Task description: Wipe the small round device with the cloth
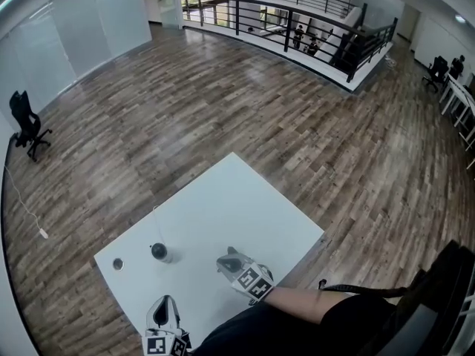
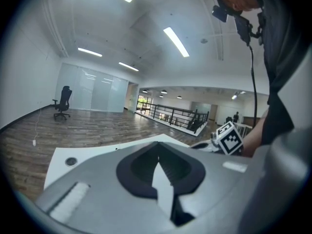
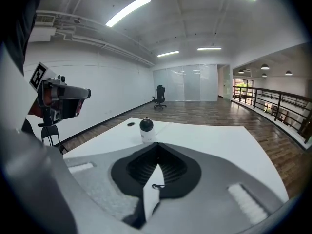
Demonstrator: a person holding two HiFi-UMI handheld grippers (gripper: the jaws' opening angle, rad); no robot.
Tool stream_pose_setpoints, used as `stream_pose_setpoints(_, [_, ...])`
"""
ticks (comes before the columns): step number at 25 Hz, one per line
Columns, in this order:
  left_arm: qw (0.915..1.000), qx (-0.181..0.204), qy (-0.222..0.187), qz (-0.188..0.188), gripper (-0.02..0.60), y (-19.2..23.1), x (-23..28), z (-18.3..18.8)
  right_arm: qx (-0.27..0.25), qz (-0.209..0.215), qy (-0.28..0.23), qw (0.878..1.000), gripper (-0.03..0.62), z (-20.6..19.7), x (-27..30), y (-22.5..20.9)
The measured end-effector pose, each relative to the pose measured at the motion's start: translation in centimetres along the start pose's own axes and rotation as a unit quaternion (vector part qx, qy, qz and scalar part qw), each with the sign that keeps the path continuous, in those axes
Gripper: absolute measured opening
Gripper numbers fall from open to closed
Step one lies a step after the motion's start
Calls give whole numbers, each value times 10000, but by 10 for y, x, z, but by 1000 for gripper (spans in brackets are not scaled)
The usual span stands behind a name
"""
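Just ahead: small round device (image 3: 146, 129) on the table (image 3: 219, 145).
Black ball, white base; left gripper (image 2: 158, 156), right gripper (image 3: 157, 159) fingers closed, empty.

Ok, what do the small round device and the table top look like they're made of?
The small round device: likely plastic, a dark dome with a faint sheen above a matte white base. The table top: smooth, matte white, evenly lit with no grain, perhaps laminate or painted board; the look leaves that open.
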State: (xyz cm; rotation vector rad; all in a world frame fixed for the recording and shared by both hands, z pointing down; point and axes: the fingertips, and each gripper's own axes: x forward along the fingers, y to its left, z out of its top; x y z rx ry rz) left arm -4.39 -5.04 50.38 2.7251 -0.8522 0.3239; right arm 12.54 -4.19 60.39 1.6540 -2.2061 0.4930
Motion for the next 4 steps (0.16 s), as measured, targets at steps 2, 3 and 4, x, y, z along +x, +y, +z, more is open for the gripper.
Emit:
stream_pose_setpoints(2, [10000,-11,10,-40,3,-2,-1,-2,-90,-52,15,9999,2,-1,-3,1])
stream_pose_setpoints(3, [10000,-8,6,-65,3,-4,-1,-3,-200,-87,25,9998,2,0,-5,2])
stream_pose_setpoints(4, [10000,-4,-1,-90,4,-5,-1,-3,-333,-124,35,9994,2,1,-8,2])
